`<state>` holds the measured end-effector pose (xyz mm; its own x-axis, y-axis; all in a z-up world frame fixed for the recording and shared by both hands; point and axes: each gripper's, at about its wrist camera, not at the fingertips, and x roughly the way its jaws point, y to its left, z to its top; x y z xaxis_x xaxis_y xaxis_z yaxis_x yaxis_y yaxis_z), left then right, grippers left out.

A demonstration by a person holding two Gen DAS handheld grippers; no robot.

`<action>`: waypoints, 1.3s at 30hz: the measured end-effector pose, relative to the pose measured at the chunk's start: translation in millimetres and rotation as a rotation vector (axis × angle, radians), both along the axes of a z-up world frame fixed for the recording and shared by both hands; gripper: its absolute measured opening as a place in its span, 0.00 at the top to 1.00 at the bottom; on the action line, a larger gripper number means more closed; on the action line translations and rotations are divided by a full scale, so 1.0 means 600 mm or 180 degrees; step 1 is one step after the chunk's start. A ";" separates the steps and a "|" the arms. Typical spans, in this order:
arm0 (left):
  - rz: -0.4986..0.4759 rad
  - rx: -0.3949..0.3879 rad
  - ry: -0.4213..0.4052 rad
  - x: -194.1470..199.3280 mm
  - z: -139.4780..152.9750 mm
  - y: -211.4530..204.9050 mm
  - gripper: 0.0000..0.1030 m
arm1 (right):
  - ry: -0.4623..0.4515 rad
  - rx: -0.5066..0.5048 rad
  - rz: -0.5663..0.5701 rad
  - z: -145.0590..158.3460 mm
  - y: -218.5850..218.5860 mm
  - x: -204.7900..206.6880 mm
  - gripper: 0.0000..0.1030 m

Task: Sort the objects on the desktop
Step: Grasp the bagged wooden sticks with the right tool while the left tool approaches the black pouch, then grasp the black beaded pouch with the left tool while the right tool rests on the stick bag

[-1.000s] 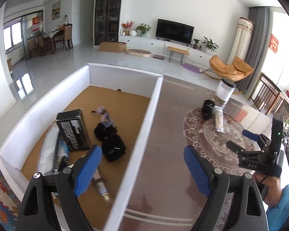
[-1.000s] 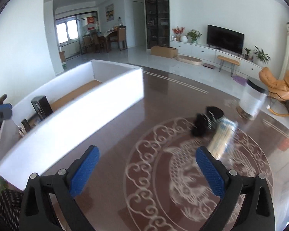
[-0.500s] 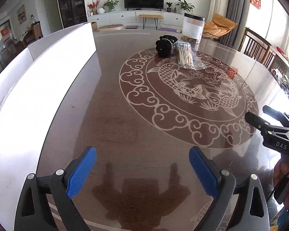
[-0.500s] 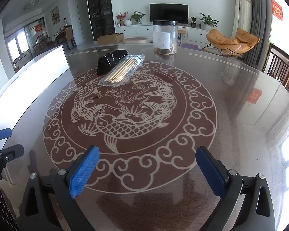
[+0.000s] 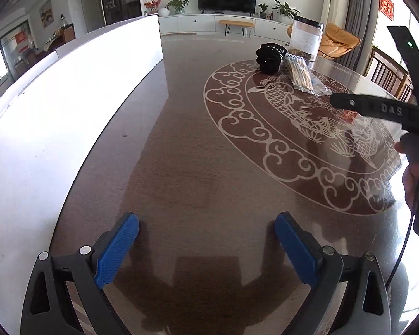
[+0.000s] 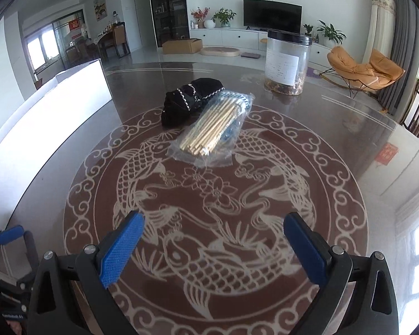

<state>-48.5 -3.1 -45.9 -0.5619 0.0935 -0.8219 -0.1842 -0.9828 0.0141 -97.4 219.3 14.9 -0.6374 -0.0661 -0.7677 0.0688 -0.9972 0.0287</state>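
Both grippers hang empty over the glossy worktop (image 6: 349,128): the right gripper (image 6: 213,247) spread wide, the left gripper (image 5: 206,247) with its jaws opening on nothing. Ahead of the right one, a clear bag of chopsticks (image 6: 213,128) touches a black pouch (image 6: 190,102), with a plastic jar (image 6: 287,64) near behind and the white sorting box (image 5: 78,89) to the left. The slick bag could slide or drag the pouch if pinched off-centre.

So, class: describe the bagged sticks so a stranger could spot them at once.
Find the fish medallion on the brown table. At its far edge lies a clear bag of pale sticks, between a black pouch and a tall jar; only it is flat and see-through.
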 end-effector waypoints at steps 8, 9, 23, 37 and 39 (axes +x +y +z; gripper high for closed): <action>0.0021 0.0021 0.0016 -0.003 -0.002 -0.002 0.00 | -0.0218 -0.0134 -0.0244 -0.017 -0.016 -0.179 0.03; 0.0021 0.0022 0.0016 -0.003 -0.002 -0.002 0.00 | -0.0252 -0.0089 -0.0250 -0.022 -0.020 -0.191 0.03; 0.0015 0.0028 0.0012 -0.007 -0.001 0.000 0.00 | -0.0094 -0.0101 -0.0326 -0.034 0.023 -0.163 0.56; -0.0019 0.0014 -0.0011 -0.015 -0.001 0.006 0.00 | -0.0095 0.0012 -0.0562 -0.026 0.148 0.067 0.32; -0.0140 0.0008 -0.0039 -0.031 -0.001 0.016 0.00 | -0.0114 0.0009 -0.0524 -0.029 0.145 0.069 0.23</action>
